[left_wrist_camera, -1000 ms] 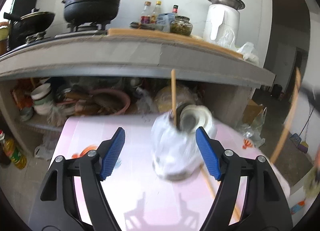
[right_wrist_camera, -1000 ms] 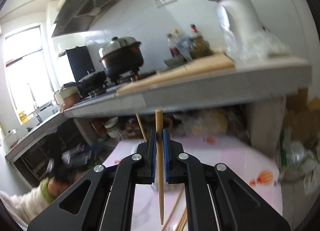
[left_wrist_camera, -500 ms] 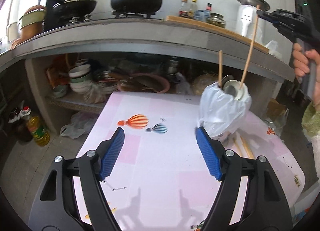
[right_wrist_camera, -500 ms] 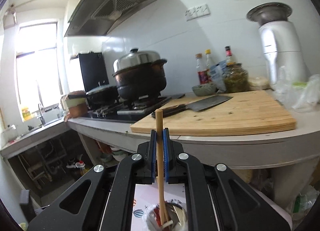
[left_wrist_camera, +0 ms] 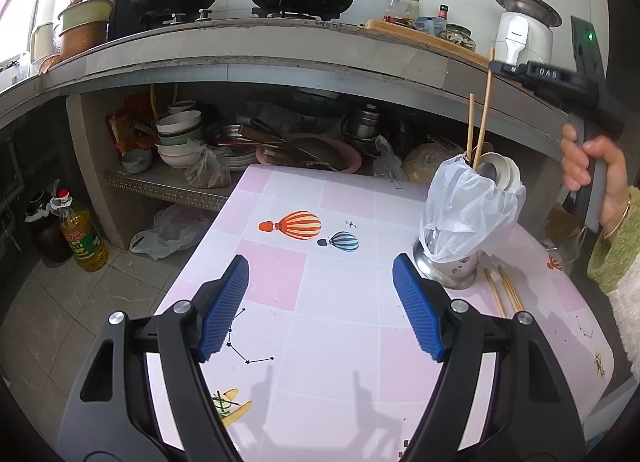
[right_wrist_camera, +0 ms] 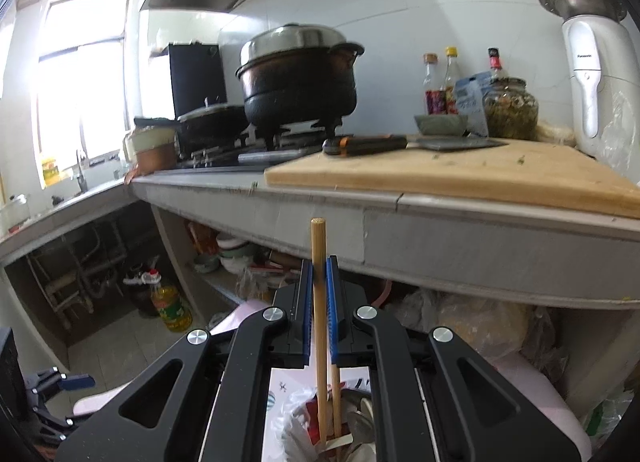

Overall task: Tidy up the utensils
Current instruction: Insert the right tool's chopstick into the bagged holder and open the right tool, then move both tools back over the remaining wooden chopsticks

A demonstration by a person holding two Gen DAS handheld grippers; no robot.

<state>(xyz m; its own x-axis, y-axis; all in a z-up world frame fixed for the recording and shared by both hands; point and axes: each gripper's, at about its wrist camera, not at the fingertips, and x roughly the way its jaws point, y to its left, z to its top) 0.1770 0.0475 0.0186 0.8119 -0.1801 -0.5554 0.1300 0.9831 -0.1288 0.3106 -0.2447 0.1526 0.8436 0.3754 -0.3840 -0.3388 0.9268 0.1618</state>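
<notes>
The right tongs (right_wrist_camera: 319, 304) were clenched on a wooden chopstick (right_wrist_camera: 319, 326) held upright, its lower tip already inside the bagged metal utensil holder (left_wrist_camera: 460, 238) at the far right of the pink worktop (left_wrist_camera: 320, 302) — the sound move was to lower it straight and let go only once it leaned beside the chopstick already standing there. The left tongs (left_wrist_camera: 320, 316) hung released and empty over the worktop, angled downward, holder just right of them. Two more chopsticks (left_wrist_camera: 505, 290) lay beside the holder's base — next to collect.

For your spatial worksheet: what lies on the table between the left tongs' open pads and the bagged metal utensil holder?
Nothing: the left wrist view shows only bare pink tablecloth between the left tongs and the utensil holder.
</notes>
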